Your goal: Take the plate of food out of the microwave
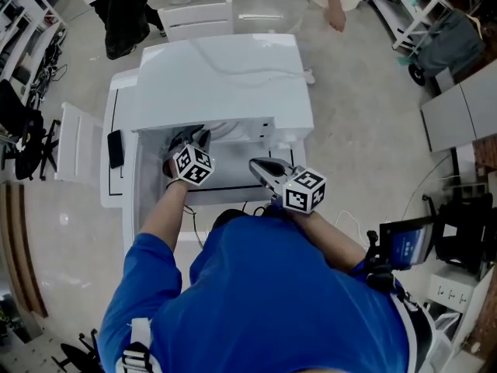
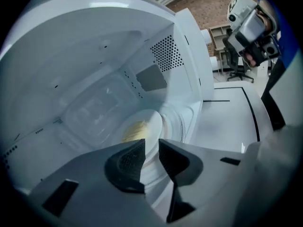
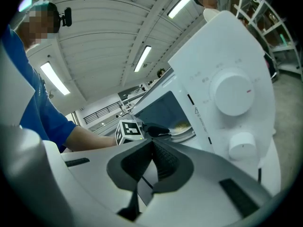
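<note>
Reaching into the open microwave (image 1: 225,84), my left gripper (image 2: 151,150) has its jaws a little apart and they press on nothing. The white plate (image 2: 150,126) lies inside the oven just ahead of these fingertips, and its rim shows through the narrow gap between them. The yellow food (image 2: 135,130) sits on the plate, slightly left of the gap. My right gripper (image 3: 151,148) is outside the oven, to the right of the left one, clenched with its tips together and empty. Ahead of it on the right are two round knobs (image 3: 232,94).
</note>
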